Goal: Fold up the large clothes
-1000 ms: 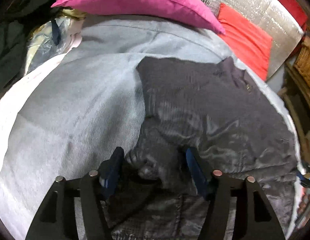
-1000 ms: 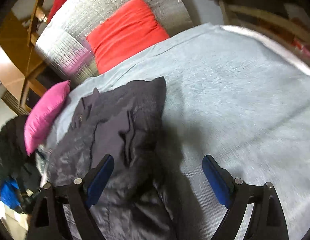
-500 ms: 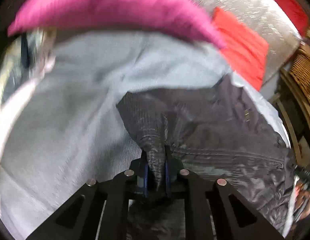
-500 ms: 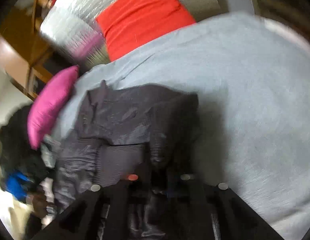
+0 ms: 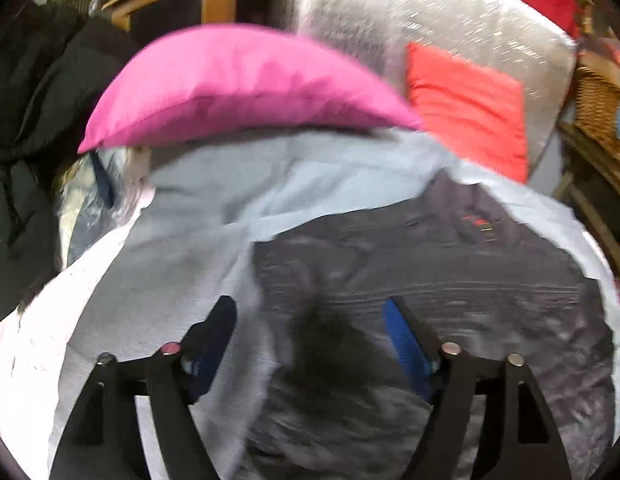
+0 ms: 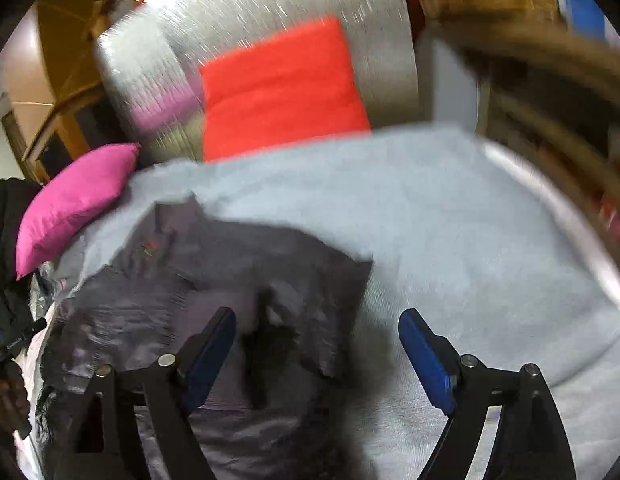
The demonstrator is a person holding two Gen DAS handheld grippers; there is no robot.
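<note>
A dark grey jacket point(image 5: 449, 280) lies on a light blue-grey blanket point(image 5: 158, 288), its collar toward the far end. My left gripper point(image 5: 308, 312) hovers over the jacket's left part with its jaws opening wide. A dark fold of cloth lies below them, and the blue pads do not touch it. In the right wrist view the same jacket point(image 6: 230, 264) sits at lower left on the blanket point(image 6: 469, 240). My right gripper point(image 6: 315, 320) hangs above the jacket's right edge, jaws opening, nothing pressed between the pads.
A pink pillow point(image 5: 246, 80) and a red cushion point(image 5: 469, 104) lie at the blanket's far end against a silver foil mat point(image 5: 389, 20). Dark clothes point(image 5: 26, 120) are heaped at the left. A wicker basket point(image 5: 597, 96) and wooden furniture stand at the right.
Both grippers stood open over the jacket, then shut on its cloth and lifted it toward the collar. Now both have let go, stand open, and sit higher.
</note>
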